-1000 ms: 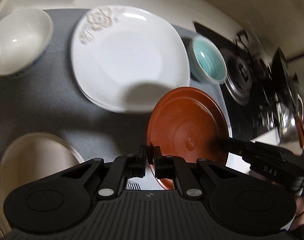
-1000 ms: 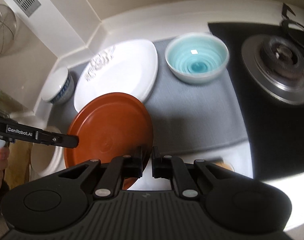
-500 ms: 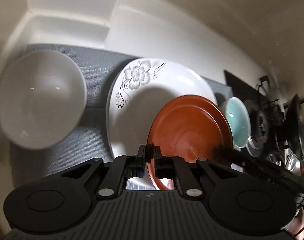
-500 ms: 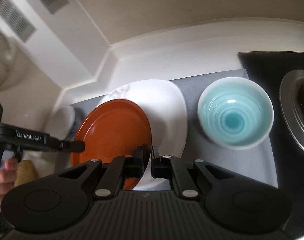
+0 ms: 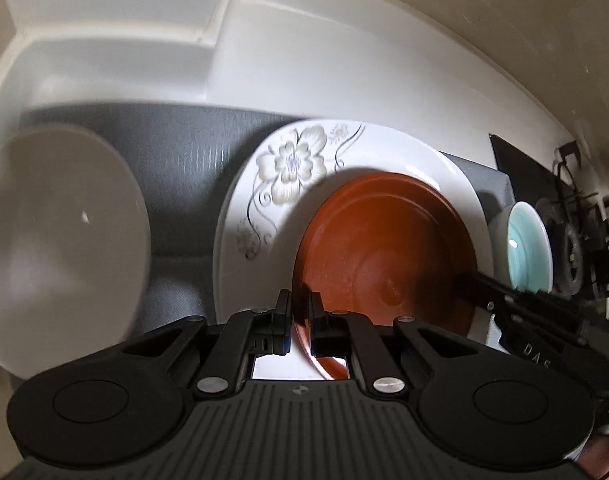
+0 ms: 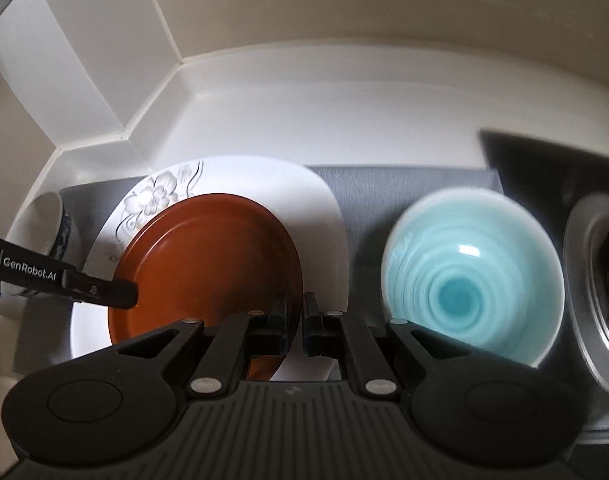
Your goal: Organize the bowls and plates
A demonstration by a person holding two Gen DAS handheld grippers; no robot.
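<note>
**A:** What are you holding right now?

**B:** I am holding the brown plate (image 5: 384,256) with both tools. My left gripper (image 5: 300,320) is pinching the plate's near edge, squeezed tight on it. My right gripper (image 6: 294,320) is pinching the other edge, squeezed tight too. I am keeping the brown plate over the big white plate (image 5: 264,208) with the flower. I cannot tell if the two are touching yet.

**A:** What else is near the brown plate?

**B:** Just past its right side the blue bowl (image 6: 472,284) is sitting on the gray mat (image 6: 384,188). On its other side a white bowl (image 5: 60,248) is sitting on the same mat. Behind the blue bowl a stove burner (image 6: 592,280) is peeking in.

**A:** What could go wrong?

**B:** I am only gripping thin edges, so the brown plate could be slipping out if one hand is tilting more than the other. If I am letting go too high, it could bang down and chip the white plate. If I am setting it off to one side, it could be sliding off crooked.

**A:** Anything you cannot see well?

**B:** Yes. My own tools are hiding the near part of both plates. The white bowl and blue bowl are looking blurry. The stove is getting cut off at the edge, and the far things there are too dark to name.
</note>
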